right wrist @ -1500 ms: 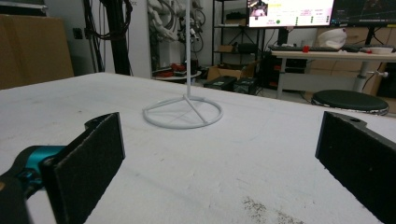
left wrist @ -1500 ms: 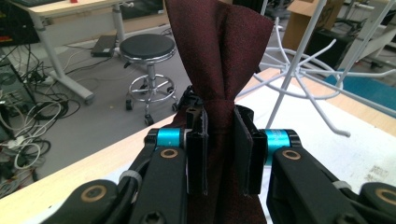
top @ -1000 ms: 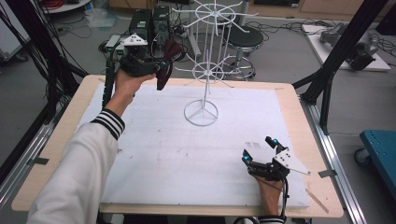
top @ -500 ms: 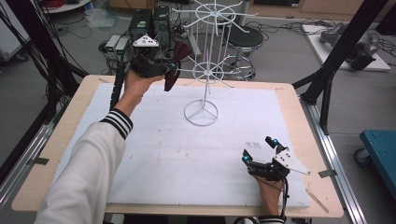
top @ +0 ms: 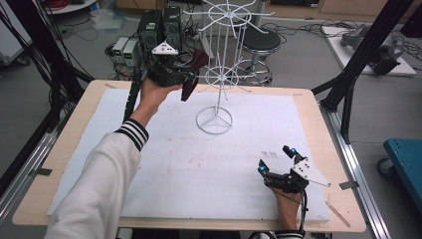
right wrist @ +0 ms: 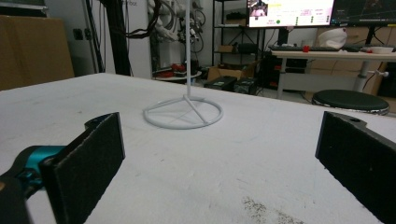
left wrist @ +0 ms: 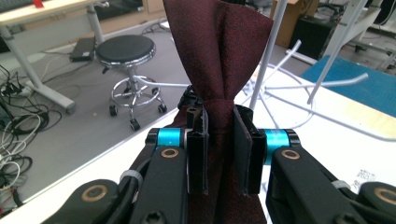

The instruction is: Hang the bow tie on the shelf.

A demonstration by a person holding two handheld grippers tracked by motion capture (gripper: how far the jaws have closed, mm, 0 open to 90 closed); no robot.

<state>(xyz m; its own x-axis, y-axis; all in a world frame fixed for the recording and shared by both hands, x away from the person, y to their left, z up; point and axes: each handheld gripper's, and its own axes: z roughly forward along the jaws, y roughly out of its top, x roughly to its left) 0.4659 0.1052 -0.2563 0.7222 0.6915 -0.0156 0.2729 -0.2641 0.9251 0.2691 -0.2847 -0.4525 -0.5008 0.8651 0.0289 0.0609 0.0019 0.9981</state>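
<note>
A dark red cloth (top: 194,74) is pinched in my left gripper (top: 190,75), held in the air just left of the white wire rack (top: 219,79). In the left gripper view the jaws are shut on the cloth (left wrist: 219,51), which fans out above them, with the rack's thin arms (left wrist: 299,86) right behind. The rack's round base (top: 214,121) stands on the white mat. My right gripper (top: 276,160) rests on the mat near the front right corner, its jaws wide apart with nothing between them. Its own view looks across the mat at the rack base (right wrist: 183,112).
The white mat (top: 149,164) covers a wooden table (top: 318,124). A black stool (top: 260,41) and computer boxes (top: 159,25) stand on the floor behind the table. Black frame posts (top: 358,64) rise at both sides. A sleeve (top: 99,189) crosses the left of the mat.
My left gripper has carried the dark red cloth to the right and a little higher, closer to the wire rack. The right gripper has stayed where it was.
</note>
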